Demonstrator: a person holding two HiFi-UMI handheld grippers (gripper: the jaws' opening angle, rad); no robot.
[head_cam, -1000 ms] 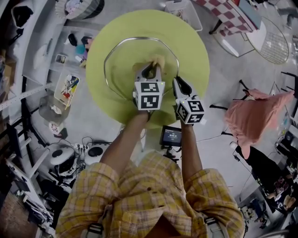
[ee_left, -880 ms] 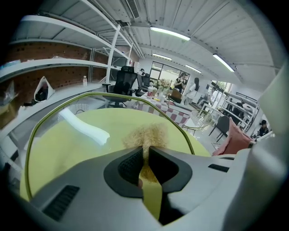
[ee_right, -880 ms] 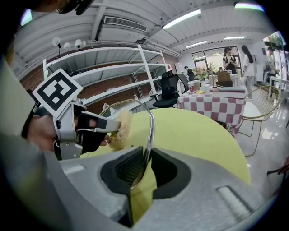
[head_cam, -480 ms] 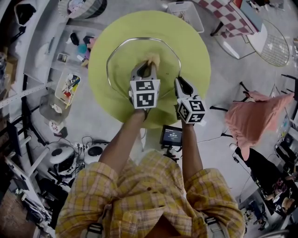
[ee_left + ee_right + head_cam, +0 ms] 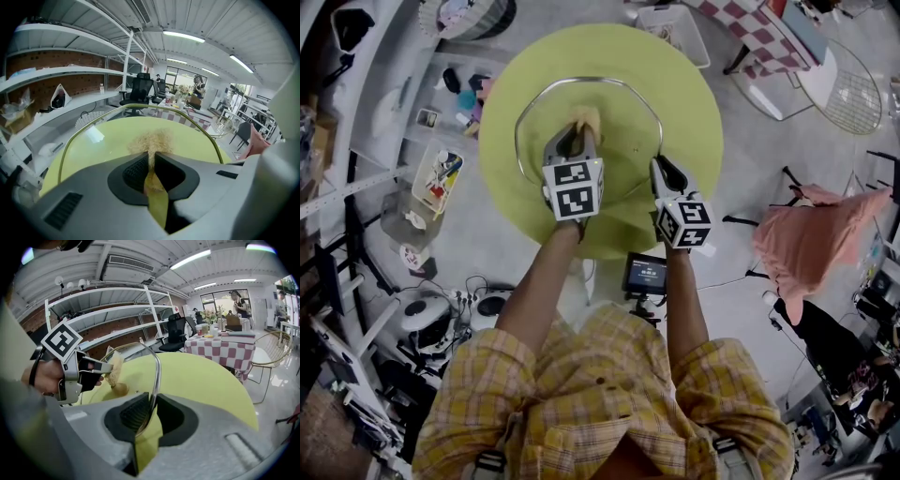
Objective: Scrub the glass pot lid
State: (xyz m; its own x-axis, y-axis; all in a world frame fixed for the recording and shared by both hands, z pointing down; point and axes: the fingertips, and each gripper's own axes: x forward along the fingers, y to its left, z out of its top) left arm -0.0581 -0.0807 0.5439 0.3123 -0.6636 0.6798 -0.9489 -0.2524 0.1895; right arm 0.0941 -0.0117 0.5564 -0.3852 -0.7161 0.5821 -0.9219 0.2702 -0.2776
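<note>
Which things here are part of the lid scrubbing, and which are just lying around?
In the job: glass pot lid, rim clamped in right gripper; tan scrubber in left gripper; green table beneath.
Lying about: pink cloth, checked tablecloth, wire chair, small screen.

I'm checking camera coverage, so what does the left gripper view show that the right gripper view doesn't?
Only the left gripper view: the scrubber pinched between the left gripper's own jaws. Only the right gripper view: the right gripper clamped on the lid's rim, plus the left gripper from outside. Both: lid, scrubber, green table.
</note>
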